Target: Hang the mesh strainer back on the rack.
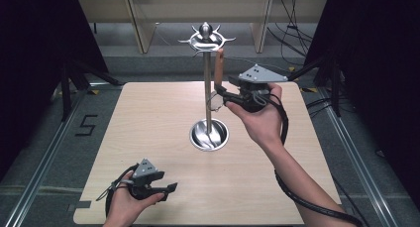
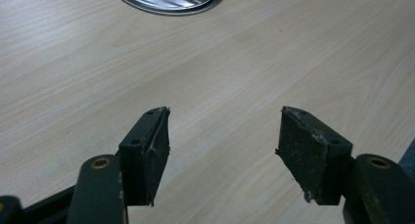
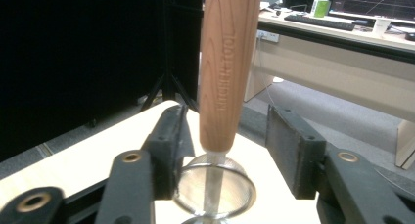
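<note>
Right gripper view: wooden handle (image 3: 227,62) reads "KITCHEN TOOL", standing upright between the right gripper (image 3: 230,150) fingers, which sit half open, mesh strainer (image 3: 214,192) just below. Left gripper (image 2: 222,150) fingers are wide apart, empty over the table (image 2: 244,62).

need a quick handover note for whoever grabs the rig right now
Right gripper: raised beside the stand's pole, fingers either side of a small mesh strainer with a wooden handle pointing up; firm clamping cannot be told.
Left gripper: open, holding nothing, low over the near table.
Steel stand: mid-table, hooks on top, round base.
Done: the strainer is up off the table.
Left: probably hanging the strainer on a hook; it isn't hooked yet.
</note>
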Tool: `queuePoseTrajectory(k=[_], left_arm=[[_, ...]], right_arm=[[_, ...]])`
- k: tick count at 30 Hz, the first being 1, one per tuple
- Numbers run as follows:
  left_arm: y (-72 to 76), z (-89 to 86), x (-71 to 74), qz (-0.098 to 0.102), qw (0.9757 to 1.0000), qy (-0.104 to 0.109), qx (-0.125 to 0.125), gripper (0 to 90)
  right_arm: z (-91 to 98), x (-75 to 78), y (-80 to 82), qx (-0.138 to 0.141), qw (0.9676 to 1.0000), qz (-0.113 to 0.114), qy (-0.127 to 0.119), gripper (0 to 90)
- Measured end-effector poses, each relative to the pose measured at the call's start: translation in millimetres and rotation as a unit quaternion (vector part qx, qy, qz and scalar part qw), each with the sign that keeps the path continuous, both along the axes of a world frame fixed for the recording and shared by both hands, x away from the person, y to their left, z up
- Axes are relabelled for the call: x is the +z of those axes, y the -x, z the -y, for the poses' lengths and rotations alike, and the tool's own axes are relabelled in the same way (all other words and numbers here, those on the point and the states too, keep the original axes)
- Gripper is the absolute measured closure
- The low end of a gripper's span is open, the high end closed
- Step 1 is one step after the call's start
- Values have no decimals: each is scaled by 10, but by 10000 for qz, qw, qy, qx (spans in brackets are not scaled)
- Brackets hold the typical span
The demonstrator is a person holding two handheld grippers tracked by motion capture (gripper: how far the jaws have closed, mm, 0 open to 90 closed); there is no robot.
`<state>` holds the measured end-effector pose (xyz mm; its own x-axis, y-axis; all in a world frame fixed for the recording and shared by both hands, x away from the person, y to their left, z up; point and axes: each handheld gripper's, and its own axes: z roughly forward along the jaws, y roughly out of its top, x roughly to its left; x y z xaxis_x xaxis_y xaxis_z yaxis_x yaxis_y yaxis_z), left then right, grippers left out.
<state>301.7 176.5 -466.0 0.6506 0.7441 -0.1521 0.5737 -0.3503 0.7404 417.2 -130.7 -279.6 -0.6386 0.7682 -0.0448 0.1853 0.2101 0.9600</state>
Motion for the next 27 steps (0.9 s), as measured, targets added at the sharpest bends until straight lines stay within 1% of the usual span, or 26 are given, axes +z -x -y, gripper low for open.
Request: queuePoseTrajectory(k=[1, 2, 3, 4, 5, 6, 7, 8, 9, 10, 11, 12, 13, 14, 15, 16, 17, 18, 19, 20, 21, 22, 23, 26, 27], left_arm=[[2, 2, 2, -3, 10000, 26, 27, 354], [2, 1, 2, 1, 10000, 38, 41, 354], [4, 3, 0, -50, 9999, 53, 91, 355], [1, -3, 4, 1, 10000, -3, 39, 355], [1, 0, 3, 17, 10000, -16, 52, 355], [2, 7, -3, -50, 10000, 39, 72, 355], [-4, 1, 1, -5, 10000, -26, -11, 355], [-1, 12, -3, -3, 10000, 32, 18, 355], [-1, 13, -2, -1, 10000, 25, 17, 355], [1, 13, -1, 0, 10000, 26, 21, 355], [1, 12, -1, -1, 10000, 21, 20, 355], [1, 12, -1, -1, 10000, 21, 20, 355], [2, 12, -4, 1, 10000, 18, 27, 355], [2, 12, -4, 1, 10000, 18, 27, 356], [3, 13, -5, -2, 10000, 19, 30, 356], [4, 15, -5, 0, 10000, 21, 40, 356], [3, 12, -3, -1, 10000, -9, 24, 356], [3, 12, -3, -1, 10000, -9, 24, 356], [3, 17, -7, -4, 10000, 10, 19, 356], [5, 19, -8, -4, 10000, -9, 33, 356], [5, 19, -8, -4, 10000, -9, 33, 356], [12, 27, -13, -73, 9999, 39, 73, 356], [11, 27, -13, -71, 9999, 33, 68, 356], [12, 27, -13, -73, 9999, 34, 73, 356], [8, 22, -10, -40, 10000, -2, 40, 356]], right_arm=[[27, -11, 4, 8, 10000, 62, 46, 475], [45, -25, 18, 31, 10000, -15, 10, 468], [75, -36, 29, 27, 10000, -5, -1, 459], [116, -41, 38, 15, 10000, 41, 39, 451], [155, -53, 55, 27, 10000, -2, 21, 444], [204, -55, 62, -14, 9999, 59, 81, 438], [229, -61, 69, -18, 10000, 41, 63, 433], [275, -69, 86, -34, 10000, 27, 60, 431], [299, -79, 108, -54, 10000, -76, -13, 429], [343, -93, 118, -41, 10000, -46, 32, 428], [385, -109, 143, -73, 9999, -63, 65, 427], [385, -109, 143, -73, 9999, -63, 65, 427], [462, -175, 191, -94, 9998, -159, 68, 426], [496, -196, 204, -89, 9998, -154, 128, 426], [496, -196, 204, -89, 9998, -154, 128, 426], [538, -240, 223, -95, 9997, -149, 148, 425], [606, -306, 258, -120, 9995, -246, 150, 421], [606, -306, 258, -120, 9995, -246, 150, 421], [669, -366, 284, -113, 9992, -374, 124, 421], [702, -398, 289, -119, 9992, -354, 150, 421], [702, -398, 289, -119, 9992, -354, 150, 421], [768, -450, 305, -159, 9987, -405, 263, 422], [800, -473, 322, -164, 9981, -520, 285, 422], [887, -545, 351, -250, 9976, -565, 301, 422], [932, -576, 361, -272, 9974, -598, 306, 423]])
